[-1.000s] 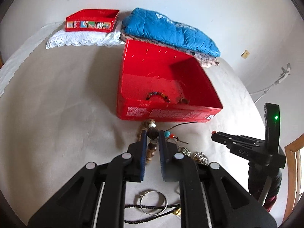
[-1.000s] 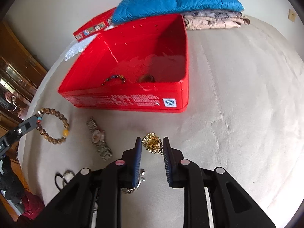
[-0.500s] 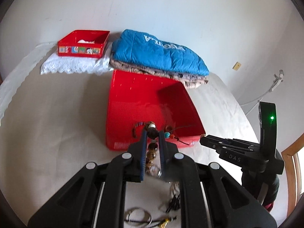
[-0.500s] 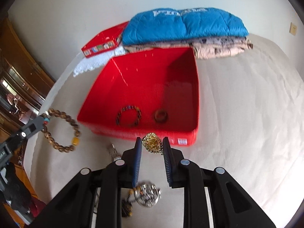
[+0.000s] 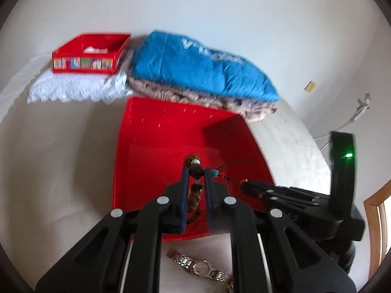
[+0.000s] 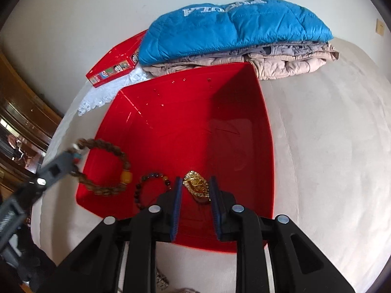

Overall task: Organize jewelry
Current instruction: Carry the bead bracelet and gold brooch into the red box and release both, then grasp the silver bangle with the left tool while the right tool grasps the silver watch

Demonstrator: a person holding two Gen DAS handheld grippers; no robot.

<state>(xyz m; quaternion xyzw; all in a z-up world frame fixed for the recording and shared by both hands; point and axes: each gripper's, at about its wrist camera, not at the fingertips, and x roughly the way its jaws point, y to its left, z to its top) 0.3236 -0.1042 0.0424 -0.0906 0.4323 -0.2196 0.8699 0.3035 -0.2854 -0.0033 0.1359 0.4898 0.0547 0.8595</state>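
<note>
My left gripper [image 5: 196, 171] is shut on a brown bead bracelet [image 5: 195, 169] and holds it above the open red box [image 5: 151, 141]. In the right wrist view the bracelet [image 6: 107, 168] hangs from the left gripper [image 6: 73, 153] over the box's left side. My right gripper [image 6: 195, 183] is shut on a gold ornament [image 6: 196, 186] above the red box [image 6: 244, 127]. A dark multicolour bead bracelet [image 6: 149, 188] lies on the box floor. The right gripper [image 5: 246, 185] shows at the right in the left wrist view.
A silver watch [image 5: 198, 266] lies on the beige surface in front of the box. Folded blue and beige quilts [image 6: 234, 31] lie behind the box. A smaller red box [image 5: 90, 53] sits on white lace [image 5: 75, 88] at the back left. Wooden furniture [image 6: 22, 112] stands at the left.
Both grippers have moved forward with their pieces, from in front of the red box to above its inside. The watch and other pieces on the surface have dropped behind.
</note>
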